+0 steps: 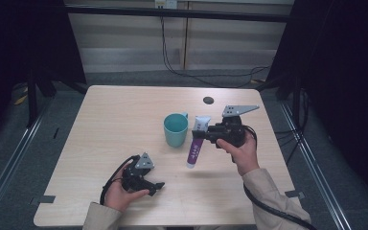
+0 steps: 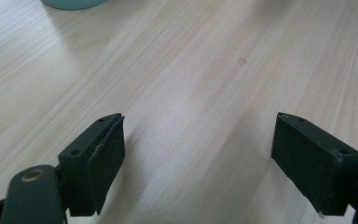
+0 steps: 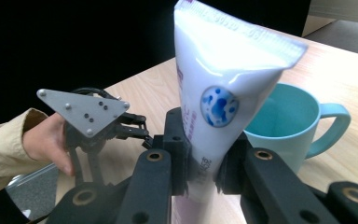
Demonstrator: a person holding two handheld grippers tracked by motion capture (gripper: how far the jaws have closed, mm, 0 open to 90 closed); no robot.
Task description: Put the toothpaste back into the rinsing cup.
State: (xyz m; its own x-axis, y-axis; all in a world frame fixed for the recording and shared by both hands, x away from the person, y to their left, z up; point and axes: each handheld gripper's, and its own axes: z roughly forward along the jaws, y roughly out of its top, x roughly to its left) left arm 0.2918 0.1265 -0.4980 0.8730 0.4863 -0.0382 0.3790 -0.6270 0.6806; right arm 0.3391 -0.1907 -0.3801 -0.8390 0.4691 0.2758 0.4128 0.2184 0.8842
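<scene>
1. Near the table's front edge, left of centre, the left gripper rests low on the wood. Its jaws stand wide apart with nothing between them; in the left gripper view only bare tabletop lies in the gap, and the left gripper points toward the cup's base at the top edge.

2. The left hand wraps the tool from behind, and its cable loops beside it.

3. Farther in, right of centre, the right gripper is clamped across a tube. The jaws pinch it in its upper half, below the crimped flat end.

4. The tube hangs tilted: its white crimped end points toward the far edge, its purple cap end toward the front edge. Whether the cap touches the table cannot be told.

5. In the right gripper view the right gripper squeezes the tube firmly, and the crimp rises above the jaws.

6. Just left of the tube stands a teal cup, upright, near the table's centre, handle toward the far right corner. It looks empty.

7. Judging from this, the pick-up is done: the tube is gripped. What seems left is carrying it over the cup's rim and letting it drop in, probably cap first.

8. A small dark hole sits beyond, toward the far edge.
</scene>
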